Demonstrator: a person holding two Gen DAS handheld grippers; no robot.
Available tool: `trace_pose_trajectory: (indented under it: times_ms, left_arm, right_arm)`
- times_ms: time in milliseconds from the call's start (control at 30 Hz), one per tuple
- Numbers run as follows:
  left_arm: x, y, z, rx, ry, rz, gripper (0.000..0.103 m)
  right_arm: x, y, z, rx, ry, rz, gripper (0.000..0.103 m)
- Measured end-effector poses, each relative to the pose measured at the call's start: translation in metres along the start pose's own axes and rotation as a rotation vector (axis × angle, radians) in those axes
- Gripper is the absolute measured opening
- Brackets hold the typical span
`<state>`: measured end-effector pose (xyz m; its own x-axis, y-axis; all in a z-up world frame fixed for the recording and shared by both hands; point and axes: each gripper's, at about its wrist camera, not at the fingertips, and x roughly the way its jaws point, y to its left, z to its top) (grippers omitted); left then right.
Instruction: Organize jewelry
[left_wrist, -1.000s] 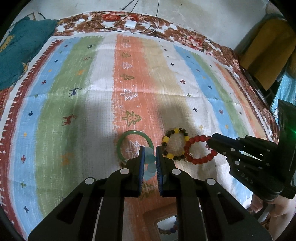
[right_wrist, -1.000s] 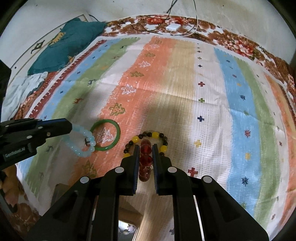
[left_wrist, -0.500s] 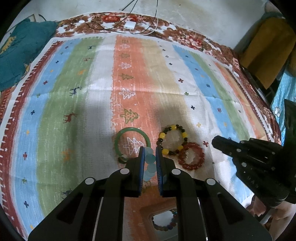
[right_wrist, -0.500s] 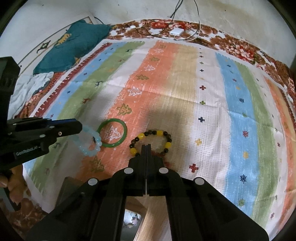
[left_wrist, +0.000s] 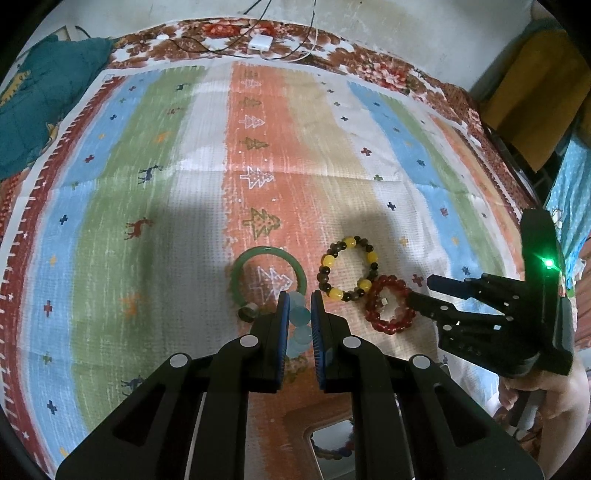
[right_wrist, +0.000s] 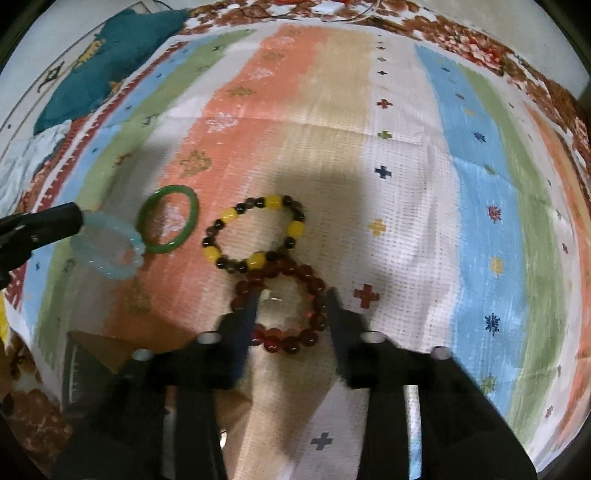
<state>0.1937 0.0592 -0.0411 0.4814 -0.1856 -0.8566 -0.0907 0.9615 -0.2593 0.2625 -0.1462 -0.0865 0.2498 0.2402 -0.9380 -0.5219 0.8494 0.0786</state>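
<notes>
1. The red bracelet (right_wrist: 282, 306) lies on the striped cloth (right_wrist: 406, 184), touching the yellow-and-dark bracelet (right_wrist: 255, 232).
2. The right claw (right_wrist: 290, 306) is spread open over it; lift away cleanly.
3. The left claw (left_wrist: 297, 314) grips the pale blue bracelet (left_wrist: 299, 325) beside the green bangle (left_wrist: 268, 275); set it apart.

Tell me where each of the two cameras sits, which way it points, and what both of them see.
Left wrist: rides the left tool, looking forward and down at the striped cloth; its fingers pinch a pale blue bracelet, and a hand holds the right tool.
Right wrist: rides the right tool, open over the red bracelet; the left tool enters at left.
Shared: green bangle, yellow-and-dark bracelet, red bracelet.
</notes>
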Motion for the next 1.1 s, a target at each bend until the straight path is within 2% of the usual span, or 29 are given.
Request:
trace_pose_trajectory:
  times_ms: [500, 700, 800, 867, 900, 1100]
  left_arm:
    - [0.003, 0.0, 0.001, 0.006, 0.007, 0.0, 0.011]
    - [0.005, -0.003, -0.001, 0.016, 0.013, -0.001, 0.011]
    - [0.005, -0.004, -0.002, 0.019, 0.013, -0.002, 0.011]
    - [0.005, -0.004, -0.002, 0.018, 0.014, -0.002, 0.011]
    - [0.006, -0.004, -0.002, 0.019, 0.015, -0.001, 0.011]
    - [0.005, -0.005, -0.002, 0.021, 0.015, -0.003, 0.011]
  right_arm:
    - [0.03, -0.013, -0.003, 0.025, 0.074, -0.018, 0.04]
    - [0.041, -0.01, -0.005, -0.004, 0.088, -0.036, 0.04]
    - [0.042, -0.008, -0.004, -0.01, 0.086, -0.034, 0.031]
    - [0.042, -0.007, -0.004, -0.007, 0.088, -0.031, 0.018]
    - [0.043, -0.007, -0.004, -0.009, 0.088, -0.034, 0.016]
    - [0.04, -0.01, -0.001, 0.01, 0.078, -0.019, 0.014]
